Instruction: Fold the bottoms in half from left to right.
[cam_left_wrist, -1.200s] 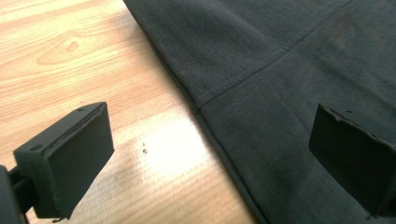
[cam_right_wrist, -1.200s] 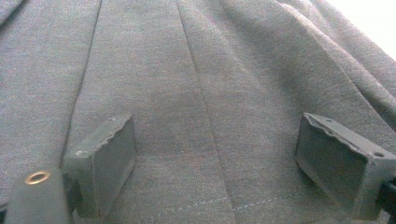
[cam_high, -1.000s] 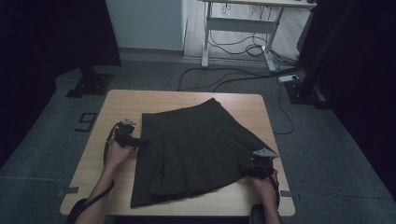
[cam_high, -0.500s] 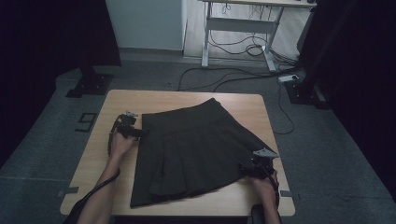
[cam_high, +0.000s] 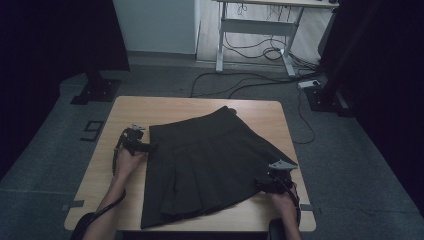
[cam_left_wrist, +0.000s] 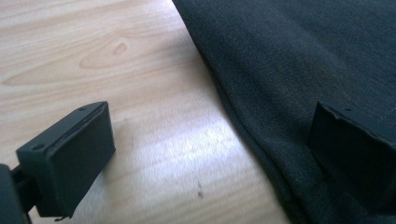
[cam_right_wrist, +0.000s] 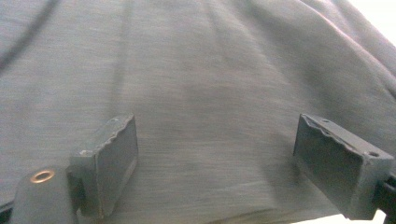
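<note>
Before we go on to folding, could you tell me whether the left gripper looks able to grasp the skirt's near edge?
Probably yes: the left gripper is open, straddling the skirt edge, nothing between.

A light wooden tabletop (cam_high: 130, 107) stands on grey carpet floor (cam_high: 45, 165). Behind it, a white wall panel (cam_high: 155, 25), a metal desk frame (cam_high: 257, 30), black cables (cam_high: 240, 82) and dark curtains (cam_high: 45, 40).
</note>
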